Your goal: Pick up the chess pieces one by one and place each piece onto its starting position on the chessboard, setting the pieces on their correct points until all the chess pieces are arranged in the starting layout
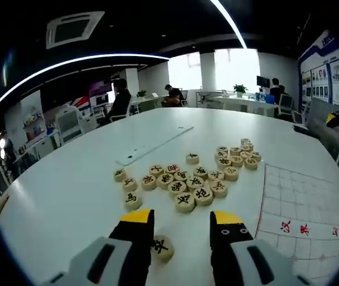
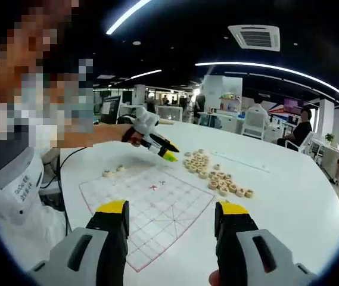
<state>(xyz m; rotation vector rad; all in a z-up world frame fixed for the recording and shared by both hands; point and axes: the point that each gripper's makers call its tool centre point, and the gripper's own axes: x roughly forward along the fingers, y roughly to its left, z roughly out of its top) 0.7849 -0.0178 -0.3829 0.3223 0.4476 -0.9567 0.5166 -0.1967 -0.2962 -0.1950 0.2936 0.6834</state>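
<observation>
Left gripper (image 1: 181, 229): fingers wide apart, gripping nothing; one chess piece (image 1: 161, 246) lies flat (character up) by the left finger. Loose pieces (image 1: 187, 182) cluster mid-frame on the white counter (image 1: 68, 196). Right gripper (image 2: 172, 220): fingers apart, empty, above the chessboard (image 2: 151, 205), lower centre.

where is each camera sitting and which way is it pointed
left gripper view: rides on the left tongs, low over the white table, facing the heap of chess pieces and the office beyond; its two open jaws rise from the bottom, one piece beside them.
right gripper view: rides on the right tongs, facing across the chessboard; its open jaws show, and the person's arm holding the left tongs.
shared: the table, the board, the heap.
</observation>
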